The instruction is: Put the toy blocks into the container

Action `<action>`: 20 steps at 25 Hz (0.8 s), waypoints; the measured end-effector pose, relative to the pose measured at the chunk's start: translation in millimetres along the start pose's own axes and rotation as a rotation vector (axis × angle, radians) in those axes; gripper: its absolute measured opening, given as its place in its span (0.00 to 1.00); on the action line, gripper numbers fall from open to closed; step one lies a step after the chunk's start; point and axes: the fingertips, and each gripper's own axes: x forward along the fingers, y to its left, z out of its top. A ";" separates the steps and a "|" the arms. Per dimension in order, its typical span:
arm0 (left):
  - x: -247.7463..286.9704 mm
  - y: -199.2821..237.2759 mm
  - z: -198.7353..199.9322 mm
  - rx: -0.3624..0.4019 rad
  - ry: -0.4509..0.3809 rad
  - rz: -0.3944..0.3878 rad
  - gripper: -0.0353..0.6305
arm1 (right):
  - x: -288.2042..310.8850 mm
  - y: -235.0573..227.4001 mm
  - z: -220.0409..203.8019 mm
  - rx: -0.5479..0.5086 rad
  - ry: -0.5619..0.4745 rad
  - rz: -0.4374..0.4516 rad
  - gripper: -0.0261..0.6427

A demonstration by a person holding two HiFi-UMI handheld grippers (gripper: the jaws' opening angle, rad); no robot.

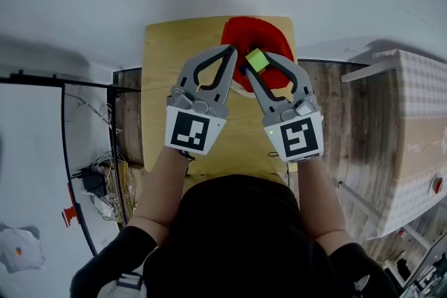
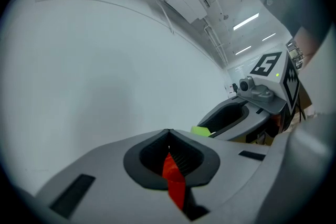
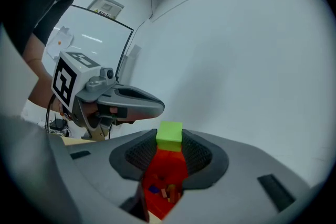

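The narrow table (image 1: 171,59) leaves bare wood to the left of the container (image 1: 269,35), which sits at the far right corner, its rim close to the far and right edges. The right gripper (image 1: 257,66) pinches a green block (image 1: 257,60) above the container's near side. The left gripper (image 1: 230,51) hangs just beside it with its jaws pressed together at the tips and nothing between them. The grippers cover the container's near rim, and the person's body hides the table's near edge. In the right gripper view, loose blocks (image 3: 163,191) show inside the container, too small to count.
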 end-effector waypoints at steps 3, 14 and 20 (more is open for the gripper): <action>4.8 -5.2 -3.8 0.007 0.017 0.000 0.07 | 4.3 -3.3 -18.1 0.000 0.057 0.018 0.28; 11.5 -14.9 -22.6 -0.014 0.080 -0.005 0.07 | 17.3 -11.5 -63.2 0.079 0.212 0.035 0.28; 14.3 -13.6 -23.5 -0.011 0.082 -0.008 0.07 | 20.2 -17.5 -55.7 0.120 0.157 0.032 0.48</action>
